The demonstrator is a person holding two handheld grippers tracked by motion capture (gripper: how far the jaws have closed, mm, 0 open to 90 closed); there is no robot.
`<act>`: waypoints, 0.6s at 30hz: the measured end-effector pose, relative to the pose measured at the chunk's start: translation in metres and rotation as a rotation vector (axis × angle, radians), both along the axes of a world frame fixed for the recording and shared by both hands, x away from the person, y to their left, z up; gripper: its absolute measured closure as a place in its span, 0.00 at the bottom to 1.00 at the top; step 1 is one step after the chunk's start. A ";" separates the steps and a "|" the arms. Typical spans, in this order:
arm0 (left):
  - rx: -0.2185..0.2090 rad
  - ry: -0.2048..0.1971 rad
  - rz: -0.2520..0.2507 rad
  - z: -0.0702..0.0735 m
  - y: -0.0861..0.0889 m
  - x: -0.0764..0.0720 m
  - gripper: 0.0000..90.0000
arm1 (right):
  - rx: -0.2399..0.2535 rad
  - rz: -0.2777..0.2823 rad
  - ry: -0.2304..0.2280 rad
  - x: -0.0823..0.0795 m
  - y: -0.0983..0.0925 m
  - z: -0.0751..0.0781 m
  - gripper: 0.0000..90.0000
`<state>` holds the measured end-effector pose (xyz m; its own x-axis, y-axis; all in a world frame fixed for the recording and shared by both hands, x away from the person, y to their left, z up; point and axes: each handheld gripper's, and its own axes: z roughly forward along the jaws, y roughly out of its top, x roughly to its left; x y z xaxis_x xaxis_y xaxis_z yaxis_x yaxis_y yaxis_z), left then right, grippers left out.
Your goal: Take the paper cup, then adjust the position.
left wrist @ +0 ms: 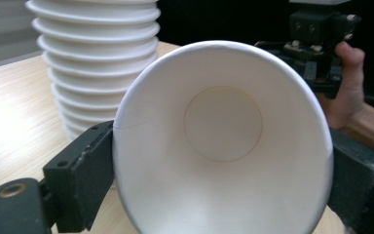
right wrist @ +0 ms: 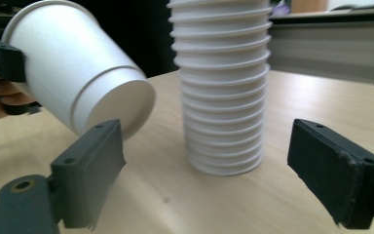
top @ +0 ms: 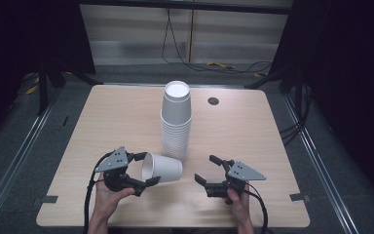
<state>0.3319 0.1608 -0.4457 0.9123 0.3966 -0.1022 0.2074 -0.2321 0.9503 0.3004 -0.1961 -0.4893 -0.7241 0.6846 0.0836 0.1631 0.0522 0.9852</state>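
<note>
Left tongs clamp the cup at its rim; right tongs gape, so grip gently, avoiding the stack between them.

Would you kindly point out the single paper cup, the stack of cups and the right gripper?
single paper cup (top: 163, 168), high view, on its side wall.
stack of cups (top: 176, 127), high view, on the stacked rims.
right gripper (top: 207, 168), high view, midway between its open fingertips.
</note>
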 end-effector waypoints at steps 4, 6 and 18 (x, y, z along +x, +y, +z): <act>-0.007 0.005 0.020 0.001 0.009 0.002 0.12 | -0.011 -0.086 -0.057 -0.002 -0.003 -0.007 0.15; -0.005 0.010 0.028 0.001 0.013 0.002 0.12 | -0.009 -0.123 -0.083 -0.004 -0.005 -0.008 0.15; 0.050 0.017 0.144 0.008 0.036 0.010 0.12 | -0.044 -0.261 -0.107 -0.004 -0.008 -0.014 0.14</act>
